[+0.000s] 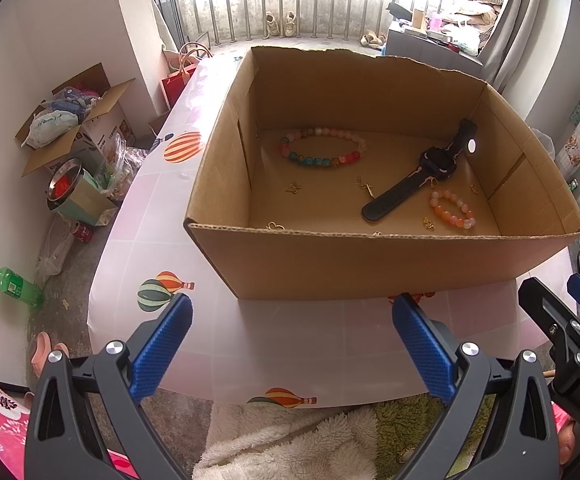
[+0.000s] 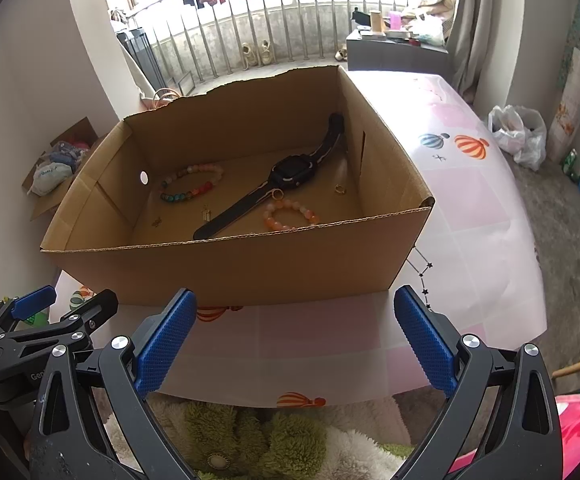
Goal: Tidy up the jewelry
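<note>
My left claw (image 1: 292,344) and right claw (image 2: 296,340) both gape wide, empty, over the tabletop's (image 2: 322,332) near edge. Just beyond stands the cardboard box (image 2: 225,264); on its floor lie a black watch (image 1: 422,172), a multicoloured bead bracelet (image 1: 322,146), an orange bracelet (image 1: 452,208) and small gold charms (image 1: 293,189).

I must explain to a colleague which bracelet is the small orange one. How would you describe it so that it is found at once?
Look inside the open cardboard box on the table. Beside the lower strap of the black watch lies the small orange bracelet. Unlike the larger multicoloured bracelet near the far wall, its beads are only orange and pale pink.
</note>
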The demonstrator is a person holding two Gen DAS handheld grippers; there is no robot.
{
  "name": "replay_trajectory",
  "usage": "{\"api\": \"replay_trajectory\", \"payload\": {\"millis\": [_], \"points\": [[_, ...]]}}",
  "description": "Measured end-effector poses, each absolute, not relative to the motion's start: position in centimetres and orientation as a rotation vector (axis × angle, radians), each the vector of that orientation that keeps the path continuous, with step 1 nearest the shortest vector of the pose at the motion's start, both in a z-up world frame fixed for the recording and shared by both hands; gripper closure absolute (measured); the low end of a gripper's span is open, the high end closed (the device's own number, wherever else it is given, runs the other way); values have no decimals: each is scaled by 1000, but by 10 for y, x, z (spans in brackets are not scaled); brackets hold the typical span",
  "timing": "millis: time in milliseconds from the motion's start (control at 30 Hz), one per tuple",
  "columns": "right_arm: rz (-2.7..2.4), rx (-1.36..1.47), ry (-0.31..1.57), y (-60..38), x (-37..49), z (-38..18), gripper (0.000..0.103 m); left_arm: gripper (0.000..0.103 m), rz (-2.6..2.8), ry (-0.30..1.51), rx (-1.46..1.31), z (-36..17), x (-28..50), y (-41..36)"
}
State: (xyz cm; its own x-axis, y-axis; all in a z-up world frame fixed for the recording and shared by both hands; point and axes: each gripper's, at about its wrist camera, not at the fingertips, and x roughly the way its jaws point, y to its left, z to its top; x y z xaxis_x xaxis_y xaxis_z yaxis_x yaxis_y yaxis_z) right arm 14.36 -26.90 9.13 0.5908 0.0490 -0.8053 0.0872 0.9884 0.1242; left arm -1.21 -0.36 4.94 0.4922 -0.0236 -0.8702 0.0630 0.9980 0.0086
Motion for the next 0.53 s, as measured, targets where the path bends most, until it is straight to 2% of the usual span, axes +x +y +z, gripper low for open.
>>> {"api": "replay_trajectory", "payload": {"millis": [533], "points": [[-22,160,940,-272,143,90,8,6,-49,1055,46,49,-12,-4]]}}
